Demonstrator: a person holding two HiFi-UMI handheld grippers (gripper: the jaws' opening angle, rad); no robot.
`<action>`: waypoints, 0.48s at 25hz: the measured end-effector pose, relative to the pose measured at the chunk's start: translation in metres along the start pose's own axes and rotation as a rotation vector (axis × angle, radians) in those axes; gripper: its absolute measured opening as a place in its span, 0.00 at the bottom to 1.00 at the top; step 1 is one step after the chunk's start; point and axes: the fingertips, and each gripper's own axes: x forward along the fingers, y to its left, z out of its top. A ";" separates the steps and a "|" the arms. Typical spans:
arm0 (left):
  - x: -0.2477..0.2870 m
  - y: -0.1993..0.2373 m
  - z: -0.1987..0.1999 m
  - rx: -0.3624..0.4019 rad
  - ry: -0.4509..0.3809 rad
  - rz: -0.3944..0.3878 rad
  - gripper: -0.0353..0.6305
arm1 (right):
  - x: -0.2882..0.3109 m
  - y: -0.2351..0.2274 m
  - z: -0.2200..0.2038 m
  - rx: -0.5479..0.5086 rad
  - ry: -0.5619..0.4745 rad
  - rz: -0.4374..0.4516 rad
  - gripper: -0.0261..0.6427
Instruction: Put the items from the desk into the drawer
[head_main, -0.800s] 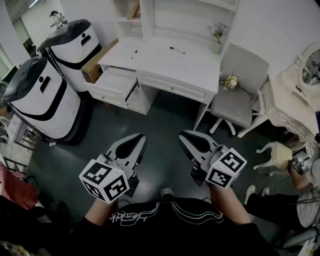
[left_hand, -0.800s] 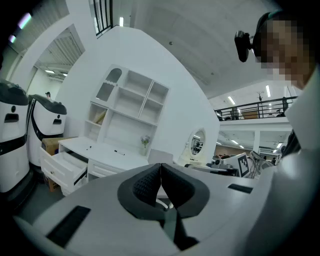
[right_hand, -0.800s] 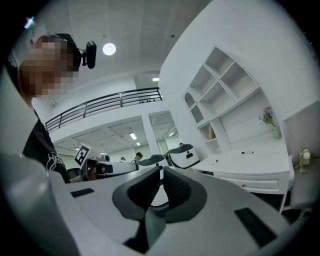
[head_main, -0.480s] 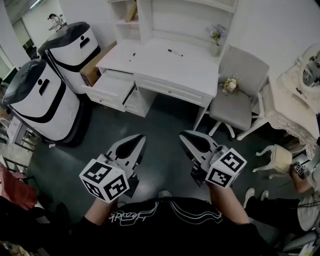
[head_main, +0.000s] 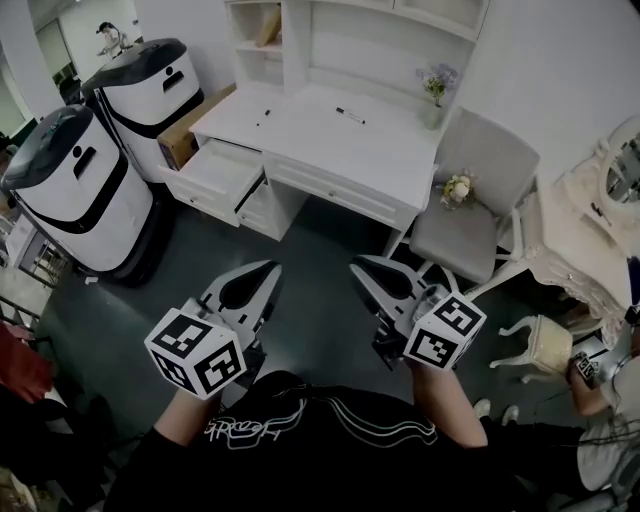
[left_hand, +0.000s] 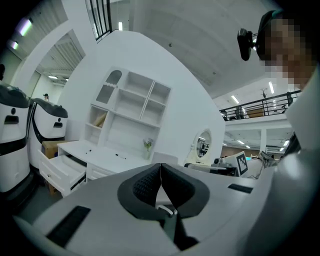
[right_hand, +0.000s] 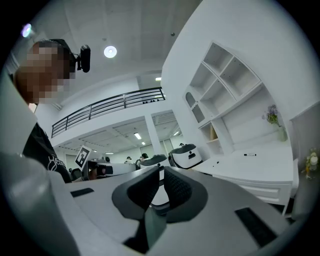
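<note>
The white desk (head_main: 330, 135) stands ahead with its left drawer (head_main: 212, 170) pulled open and showing nothing inside. A black marker pen (head_main: 350, 115) lies on the desktop, and a small dark item (head_main: 265, 118) lies further left. A vase of purple flowers (head_main: 437, 85) stands at the desk's back right. My left gripper (head_main: 268, 268) and right gripper (head_main: 357, 265) are held side by side over the dark floor, well short of the desk, both shut and holding nothing. The left gripper (left_hand: 160, 165) view shows the open drawer (left_hand: 62, 167). The right gripper (right_hand: 160, 169) view shows the pen (right_hand: 250, 154).
Two large white-and-black machines (head_main: 75, 195) (head_main: 150, 85) stand left of the desk, with a cardboard box (head_main: 190, 125) between them and it. A grey chair (head_main: 470, 200) holding a flower bunch (head_main: 458, 188) is right of the desk. A vanity table (head_main: 590, 200) and stool (head_main: 548, 340) are at far right.
The head view has shifted, and the desk now sits slightly lower and nearer in the frame. Both grippers have drifted a little left and stay shut. The shoes below are out of sight.
</note>
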 end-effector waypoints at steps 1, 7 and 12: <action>0.002 0.004 -0.002 -0.005 0.002 0.000 0.09 | 0.001 -0.003 -0.002 0.008 0.000 0.004 0.12; 0.024 0.023 -0.002 -0.040 0.004 -0.012 0.09 | -0.001 -0.026 -0.001 0.028 -0.004 -0.017 0.12; 0.069 0.048 0.007 -0.016 0.018 -0.073 0.09 | 0.018 -0.074 0.008 0.055 -0.031 -0.071 0.13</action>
